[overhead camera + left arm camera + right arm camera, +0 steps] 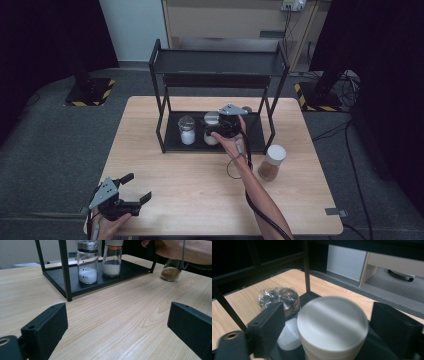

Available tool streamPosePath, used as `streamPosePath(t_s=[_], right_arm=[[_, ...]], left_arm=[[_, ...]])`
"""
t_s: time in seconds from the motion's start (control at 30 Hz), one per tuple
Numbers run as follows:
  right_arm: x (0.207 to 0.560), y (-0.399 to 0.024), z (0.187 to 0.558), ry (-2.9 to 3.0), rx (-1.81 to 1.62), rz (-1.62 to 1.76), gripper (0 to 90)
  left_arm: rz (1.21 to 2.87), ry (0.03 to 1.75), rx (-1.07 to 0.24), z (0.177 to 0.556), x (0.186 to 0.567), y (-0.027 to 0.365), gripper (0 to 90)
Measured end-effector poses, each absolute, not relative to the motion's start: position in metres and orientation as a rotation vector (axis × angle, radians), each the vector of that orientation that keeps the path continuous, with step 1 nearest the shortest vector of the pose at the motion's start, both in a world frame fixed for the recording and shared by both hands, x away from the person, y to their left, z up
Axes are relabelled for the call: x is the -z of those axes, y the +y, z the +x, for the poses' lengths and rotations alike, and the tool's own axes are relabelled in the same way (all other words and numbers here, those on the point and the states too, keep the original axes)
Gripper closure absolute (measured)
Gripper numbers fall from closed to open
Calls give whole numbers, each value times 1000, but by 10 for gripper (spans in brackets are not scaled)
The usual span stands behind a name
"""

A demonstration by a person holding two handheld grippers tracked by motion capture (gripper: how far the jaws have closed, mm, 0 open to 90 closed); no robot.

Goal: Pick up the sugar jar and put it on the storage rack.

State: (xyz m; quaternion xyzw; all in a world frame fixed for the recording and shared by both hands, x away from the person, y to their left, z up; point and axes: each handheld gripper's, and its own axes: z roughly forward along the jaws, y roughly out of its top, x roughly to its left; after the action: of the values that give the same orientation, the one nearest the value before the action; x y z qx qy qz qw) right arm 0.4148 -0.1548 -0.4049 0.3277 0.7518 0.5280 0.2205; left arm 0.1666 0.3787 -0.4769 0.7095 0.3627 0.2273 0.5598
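A black two-tier rack [217,62] stands at the back of the wooden table [200,190]. Its bottom shelf holds a glass jar of white powder [187,131] [87,262] and, to its right, a white-lidded jar [210,120] [111,260] [332,322]. My right gripper [216,128] [328,307] is open, its jaws on either side of that jar's lid, the right one very near it. Near the table's front left corner my left gripper [137,186] [116,315] is open with nothing between its jaws.
A white-lidded jar of brown powder [272,163] [171,271] stands on the table just right of the rack. The rack's posts [63,270] [306,267] frame the shelf opening. Its top shelf is bare. Bare wood lies between the left gripper and the rack.
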Motion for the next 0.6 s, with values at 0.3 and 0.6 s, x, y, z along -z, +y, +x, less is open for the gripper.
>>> streamPosePath(t_s=[0.3, 0.6], right_arm=[[386, -161, 404, 2102, -1480, 852, 92], [361, -169, 389, 2141, -1515, 809, 80]], left_arm=[[1675, 853, -534, 167, 477, 378, 21], [1674, 852, -537, 166, 477, 378, 20]])
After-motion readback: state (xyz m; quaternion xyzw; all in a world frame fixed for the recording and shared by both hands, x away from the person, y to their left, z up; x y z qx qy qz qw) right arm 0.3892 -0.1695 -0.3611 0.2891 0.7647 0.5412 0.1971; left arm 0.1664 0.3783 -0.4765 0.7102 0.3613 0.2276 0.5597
